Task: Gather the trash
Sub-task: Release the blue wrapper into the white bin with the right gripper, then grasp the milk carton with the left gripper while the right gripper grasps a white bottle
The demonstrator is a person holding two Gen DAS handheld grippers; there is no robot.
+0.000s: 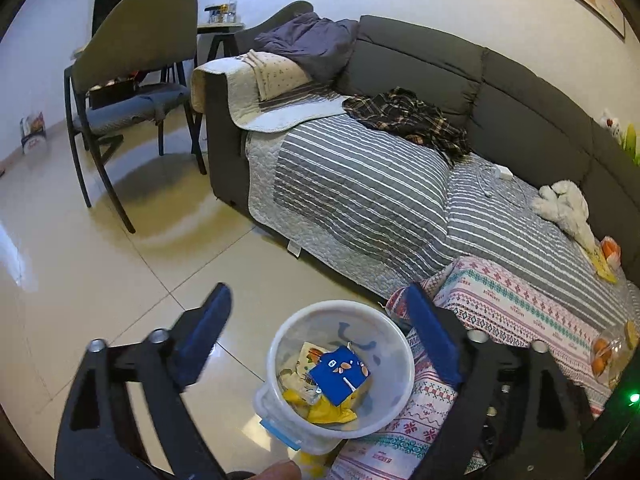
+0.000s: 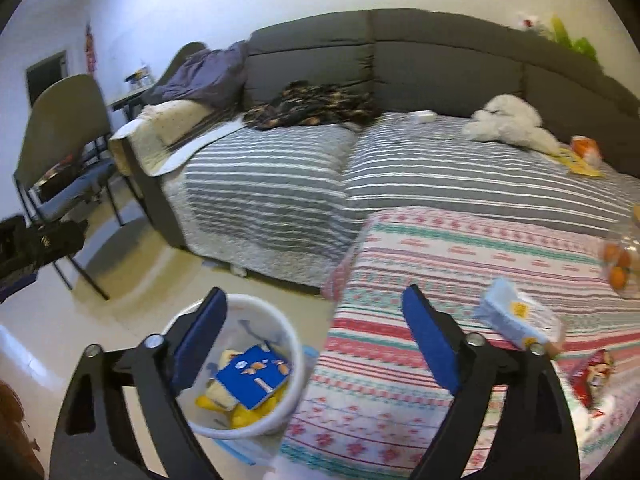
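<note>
A white translucent trash bin [image 1: 340,372] stands on the floor beside a table with a patterned cloth [image 1: 500,312]. It holds a blue carton [image 1: 340,376] and yellow wrappers [image 1: 332,410]. My left gripper [image 1: 320,336] is open and empty above the bin. In the right wrist view the bin [image 2: 240,376] sits lower left with the blue carton [image 2: 254,376] inside. My right gripper [image 2: 316,344] is open and empty, over the bin's edge and the cloth [image 2: 460,256]. A light blue carton [image 2: 516,318] and a red packet [image 2: 592,372] lie on the cloth to the right.
A grey sofa [image 1: 440,68] with a striped cover holds a plaid garment [image 1: 408,116] and a white plush toy [image 2: 508,122]. A bag of oranges [image 2: 620,268] sits on the cloth. A chair [image 1: 128,80] stands on the tiled floor at left.
</note>
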